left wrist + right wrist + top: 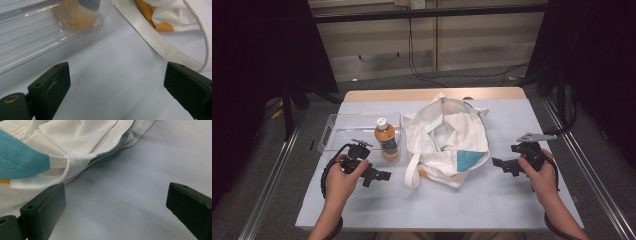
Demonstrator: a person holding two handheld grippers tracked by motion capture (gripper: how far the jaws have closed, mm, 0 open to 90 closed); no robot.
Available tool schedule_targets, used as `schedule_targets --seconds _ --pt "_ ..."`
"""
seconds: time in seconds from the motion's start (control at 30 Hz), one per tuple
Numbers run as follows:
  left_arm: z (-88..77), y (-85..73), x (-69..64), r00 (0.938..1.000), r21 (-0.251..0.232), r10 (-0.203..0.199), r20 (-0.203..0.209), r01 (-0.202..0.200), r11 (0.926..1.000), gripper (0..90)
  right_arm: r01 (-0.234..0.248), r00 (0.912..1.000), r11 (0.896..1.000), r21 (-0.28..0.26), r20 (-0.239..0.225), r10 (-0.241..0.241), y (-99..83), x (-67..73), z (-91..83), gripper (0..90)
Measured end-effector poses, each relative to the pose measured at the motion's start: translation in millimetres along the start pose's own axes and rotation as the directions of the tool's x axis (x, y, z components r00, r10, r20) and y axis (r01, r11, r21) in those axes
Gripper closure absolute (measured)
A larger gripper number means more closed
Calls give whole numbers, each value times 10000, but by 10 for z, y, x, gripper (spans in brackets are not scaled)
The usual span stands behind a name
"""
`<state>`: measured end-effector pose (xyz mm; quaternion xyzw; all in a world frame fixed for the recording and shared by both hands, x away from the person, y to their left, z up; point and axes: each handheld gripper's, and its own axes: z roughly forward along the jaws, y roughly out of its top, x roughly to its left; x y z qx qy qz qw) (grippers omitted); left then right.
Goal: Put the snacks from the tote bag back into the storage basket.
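one bottle (386,140), one bin (343,123) (clear), one bag (446,137)

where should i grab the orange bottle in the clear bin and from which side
Take the orange bottle around its body just below the white cap, coming from above with the left hand-held gripper. It stands upright in the clear bin, whose walls block a low sideways approach.
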<state>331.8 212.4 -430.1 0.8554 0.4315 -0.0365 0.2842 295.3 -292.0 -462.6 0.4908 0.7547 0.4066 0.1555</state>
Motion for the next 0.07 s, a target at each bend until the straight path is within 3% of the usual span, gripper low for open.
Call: schedule_targets --seconds 0.07 --pt "21 -24 3 9999 -159 -116 35 117 9998 70 -1 10000 10000 6 -16 1 -3 -4 1 25"
